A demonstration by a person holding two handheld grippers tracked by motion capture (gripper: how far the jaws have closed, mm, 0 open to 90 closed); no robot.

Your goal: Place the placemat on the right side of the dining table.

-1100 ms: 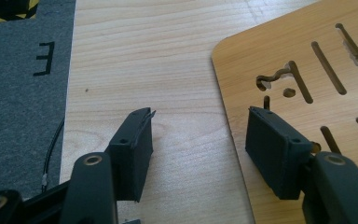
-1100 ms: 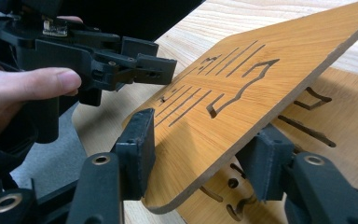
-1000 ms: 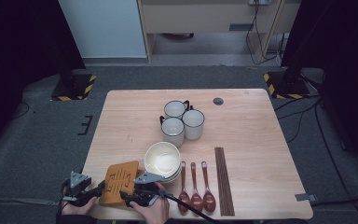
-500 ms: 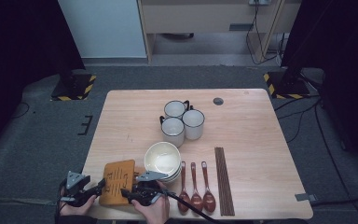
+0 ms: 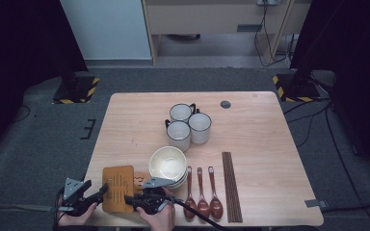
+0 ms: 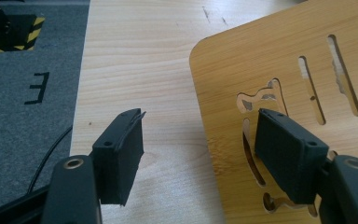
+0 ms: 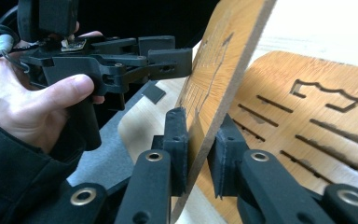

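Note:
A slotted wooden board [image 5: 117,188] [image 7: 223,60] stands tilted up at the table's front left. My right gripper [image 7: 200,154] [image 5: 131,198] is shut on its lower edge; its jaws have just been closing with the board between them. A second slotted board [image 7: 307,121] [image 5: 138,177] lies flat under it. My left gripper [image 6: 200,154] [image 5: 99,192] is open at the tilted board's [image 6: 307,70] left edge after widening. One jaw hangs over the board, the other beside it over bare table. The left gripper [image 7: 168,63] reaches the board's far face in the right gripper view.
A stack of cream bowls [image 5: 168,163] stands just right of the boards. Three brown spoons [image 5: 202,192] and dark chopsticks [image 5: 231,185] lie to the right. Three white mugs [image 5: 188,125] stand mid-table. The table's [image 5: 260,130] front edge is at my hands.
The tilted board has shifted slightly left. Both hands stay near the table's front left edge.

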